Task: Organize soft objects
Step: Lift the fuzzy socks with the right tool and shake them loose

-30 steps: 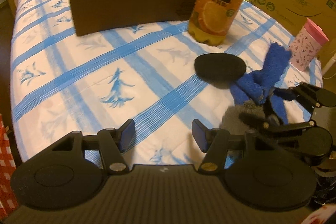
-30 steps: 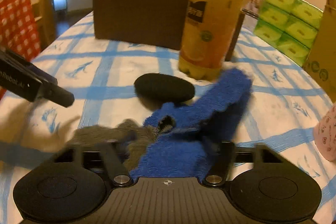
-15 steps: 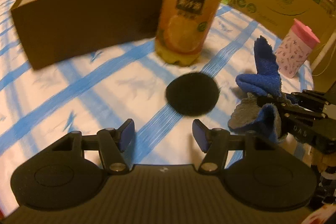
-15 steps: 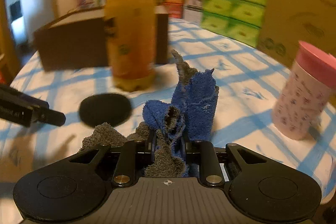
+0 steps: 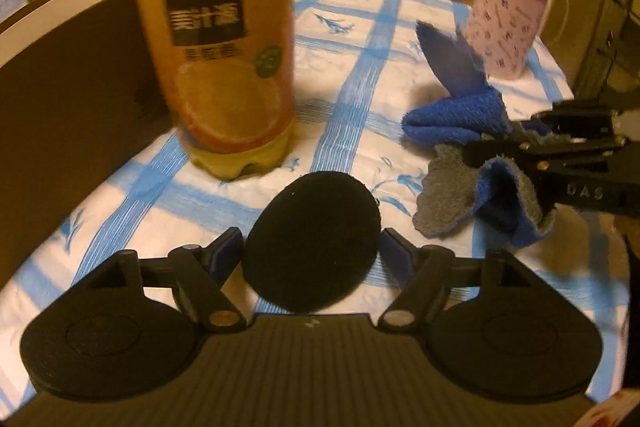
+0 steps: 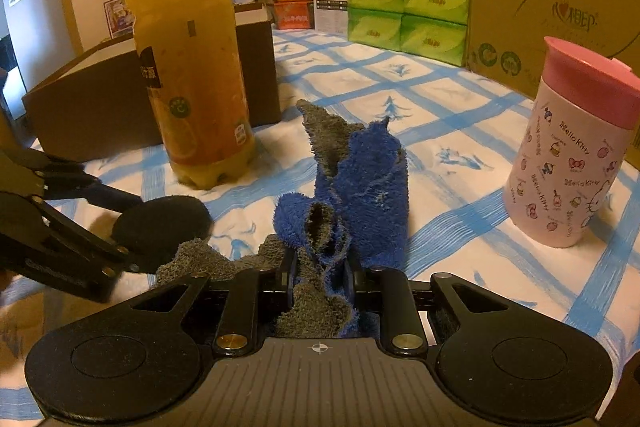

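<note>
The left gripper (image 5: 311,251) tilts downward, its jaws just opening, fingers spread astride the black pad (image 5: 312,241); the right gripper (image 6: 319,277) pinches the blue-grey cloth (image 6: 356,183).

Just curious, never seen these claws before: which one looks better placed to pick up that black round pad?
The left claw. Its jaws have just been opening and now stand open on either side of the black pad, not yet pressing it. The right claw is busy, shut on the blue-grey cloth.
</note>
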A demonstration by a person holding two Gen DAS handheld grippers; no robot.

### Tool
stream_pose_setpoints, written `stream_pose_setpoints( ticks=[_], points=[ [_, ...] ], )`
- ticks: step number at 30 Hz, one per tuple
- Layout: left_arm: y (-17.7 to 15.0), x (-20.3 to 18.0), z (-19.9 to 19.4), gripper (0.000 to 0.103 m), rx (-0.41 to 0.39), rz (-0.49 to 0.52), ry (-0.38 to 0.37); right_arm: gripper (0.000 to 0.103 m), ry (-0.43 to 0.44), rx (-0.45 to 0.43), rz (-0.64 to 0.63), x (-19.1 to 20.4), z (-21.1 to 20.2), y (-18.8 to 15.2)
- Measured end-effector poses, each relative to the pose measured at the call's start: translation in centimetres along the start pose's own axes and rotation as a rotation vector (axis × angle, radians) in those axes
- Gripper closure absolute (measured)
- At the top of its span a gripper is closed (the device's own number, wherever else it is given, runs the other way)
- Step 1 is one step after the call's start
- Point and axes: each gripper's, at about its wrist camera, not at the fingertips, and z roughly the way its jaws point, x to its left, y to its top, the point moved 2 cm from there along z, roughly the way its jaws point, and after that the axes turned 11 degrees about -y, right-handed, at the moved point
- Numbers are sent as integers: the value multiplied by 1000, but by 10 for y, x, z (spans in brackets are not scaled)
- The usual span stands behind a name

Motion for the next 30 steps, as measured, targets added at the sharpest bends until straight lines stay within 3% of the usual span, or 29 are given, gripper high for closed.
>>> stream_pose_setpoints(
  ticks=[8, 18, 24, 30],
  points=[
    [2, 3, 3, 37, -44, -33, 11, 80, 3, 12, 24, 0, 1, 1],
    [-18, 3, -19, 39, -50, -82, 66, 80, 37, 26, 46, 4, -9, 0],
    [-55, 2, -55, 39, -61, -205, 132, 80, 101, 48, 55, 19, -30, -12],
    [-92, -3, -89, 39, -45, -310, 215, 80, 244, 102, 86, 43, -53, -28]
  ],
)
